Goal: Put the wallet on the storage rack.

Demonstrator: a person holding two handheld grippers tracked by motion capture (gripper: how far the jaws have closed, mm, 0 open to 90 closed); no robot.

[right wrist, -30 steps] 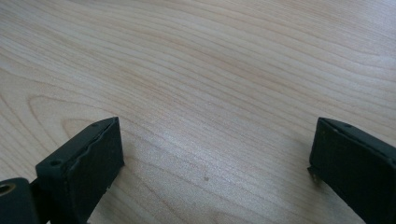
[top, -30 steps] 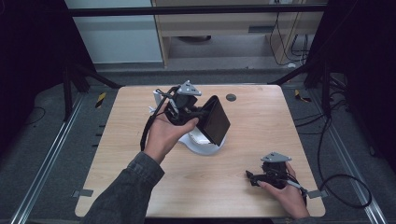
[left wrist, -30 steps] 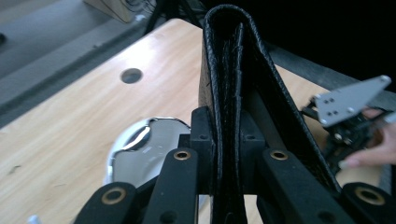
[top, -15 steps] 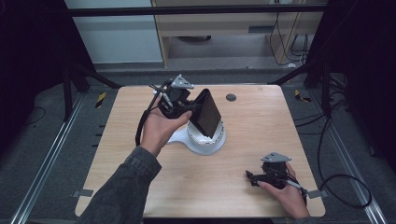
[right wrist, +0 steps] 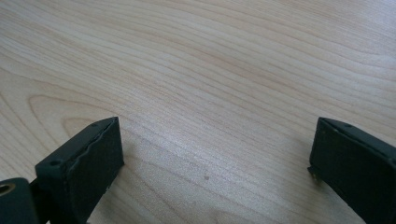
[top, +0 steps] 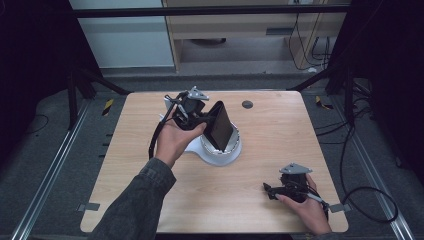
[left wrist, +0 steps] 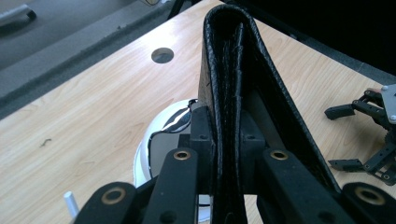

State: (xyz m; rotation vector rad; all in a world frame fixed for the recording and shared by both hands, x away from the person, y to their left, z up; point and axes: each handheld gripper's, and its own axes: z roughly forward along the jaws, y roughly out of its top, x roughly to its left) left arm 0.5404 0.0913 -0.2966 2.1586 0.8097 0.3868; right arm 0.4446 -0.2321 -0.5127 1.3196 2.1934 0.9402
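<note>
I had the left gripper (top: 202, 121) clamped on a black leather wallet (top: 220, 126), and my left hand (top: 172, 142) carried it just above the middle of the wooden table (top: 280, 125). In the left gripper view the two black jaws pressed on the folded wallet (left wrist: 233, 88) from either side, pinching its lower part, with its fold rising straight toward twelve o'clock. The wallet stood nearly on edge, tilted a little, and its lower end hung over a white round stand (top: 220, 150) on the tabletop. From the high view I could not tell whether the wallet touched the stand or hung just clear of it. Past the jaws in the left gripper view, the white stand (left wrist: 154, 140) lay at about nine o'clock of the wallet, and a small round hole (left wrist: 162, 55) in the table sat farther off at about eleven o'clock.

My right gripper (top: 272, 191) rested low near the table's near right corner, at about four o'clock from the stand and well apart from it, with my right hand (top: 305, 210) behind it. Its jaws stood wide apart with nothing between them; in the right gripper view bare wood lay between the two black pads (right wrist: 88, 163).
</note>
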